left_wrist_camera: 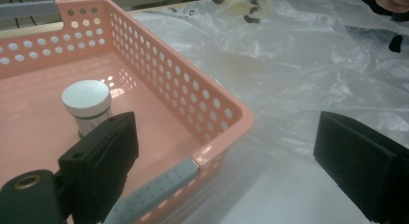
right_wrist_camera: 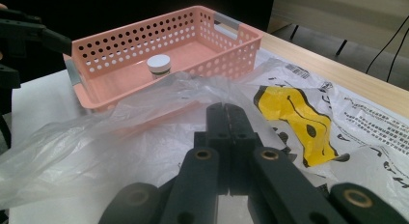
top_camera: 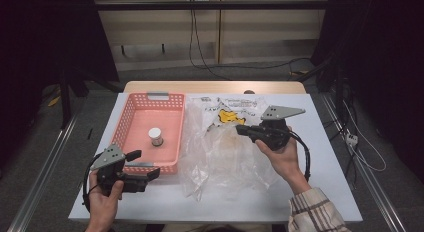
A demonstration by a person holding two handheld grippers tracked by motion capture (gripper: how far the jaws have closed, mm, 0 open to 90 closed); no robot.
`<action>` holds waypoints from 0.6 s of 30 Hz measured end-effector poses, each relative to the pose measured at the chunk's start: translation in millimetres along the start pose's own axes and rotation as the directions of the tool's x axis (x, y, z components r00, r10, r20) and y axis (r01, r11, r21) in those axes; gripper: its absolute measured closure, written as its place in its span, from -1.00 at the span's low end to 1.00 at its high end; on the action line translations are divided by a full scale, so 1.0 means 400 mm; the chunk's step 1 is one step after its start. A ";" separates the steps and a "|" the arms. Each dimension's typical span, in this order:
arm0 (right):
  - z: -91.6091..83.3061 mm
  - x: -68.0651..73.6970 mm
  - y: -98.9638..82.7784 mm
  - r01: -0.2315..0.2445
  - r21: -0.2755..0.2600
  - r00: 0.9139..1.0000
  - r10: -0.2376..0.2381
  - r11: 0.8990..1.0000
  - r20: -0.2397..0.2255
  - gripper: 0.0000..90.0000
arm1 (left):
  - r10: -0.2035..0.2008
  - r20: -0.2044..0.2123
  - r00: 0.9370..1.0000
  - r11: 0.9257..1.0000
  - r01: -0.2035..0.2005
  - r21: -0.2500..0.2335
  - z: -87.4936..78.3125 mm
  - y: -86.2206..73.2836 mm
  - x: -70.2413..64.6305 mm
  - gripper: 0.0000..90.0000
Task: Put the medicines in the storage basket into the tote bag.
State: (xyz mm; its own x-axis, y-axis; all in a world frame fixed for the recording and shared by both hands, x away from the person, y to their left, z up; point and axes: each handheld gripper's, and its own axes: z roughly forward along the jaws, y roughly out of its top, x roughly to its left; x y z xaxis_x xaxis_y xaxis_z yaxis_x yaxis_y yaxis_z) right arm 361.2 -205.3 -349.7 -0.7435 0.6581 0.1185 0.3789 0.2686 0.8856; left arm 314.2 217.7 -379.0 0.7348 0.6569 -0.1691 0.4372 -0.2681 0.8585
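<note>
High view: left tool spread beside basket corner.

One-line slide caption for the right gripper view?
Shut right gripper over a clear plastic bag, jaws pressed together, with a white-capped bottle standing in the pink basket beyond.

A white-topped bench with a wooden far edge stands on grey carpeted floor; black cables hang down the beige panelled wall behind, dark curtains either side.
</note>
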 end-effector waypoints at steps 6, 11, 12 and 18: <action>0.000 0.004 0.001 0.005 0.001 1.000 -0.005 1.000 -0.002 1.00 | 0.047 -0.060 0.997 0.997 -0.043 0.062 0.020 0.026 0.032 -0.82; 0.001 0.005 0.001 0.005 0.002 1.000 -0.005 1.000 -0.005 1.00 | 0.071 -0.079 0.994 0.995 -0.064 0.082 0.030 0.053 0.056 -0.81; 0.001 0.005 0.001 0.005 0.002 1.000 -0.005 1.000 -0.005 1.00 | 0.073 -0.081 0.994 0.994 -0.066 0.089 0.031 0.059 0.061 -0.81; -0.001 0.004 0.001 0.005 0.002 1.000 -0.005 1.000 -0.004 1.00 | 0.082 -0.083 0.993 0.986 -0.069 0.154 0.069 0.080 0.097 -0.81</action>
State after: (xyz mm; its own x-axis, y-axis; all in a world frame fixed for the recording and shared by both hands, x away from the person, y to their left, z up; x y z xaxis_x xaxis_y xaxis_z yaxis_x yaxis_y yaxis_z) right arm 359.8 -204.4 -348.9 -0.7476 0.6540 0.1158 0.3761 0.2731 0.8854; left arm 371.0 215.1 -371.3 0.7226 0.6890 -0.0569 0.4600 -0.4178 0.7835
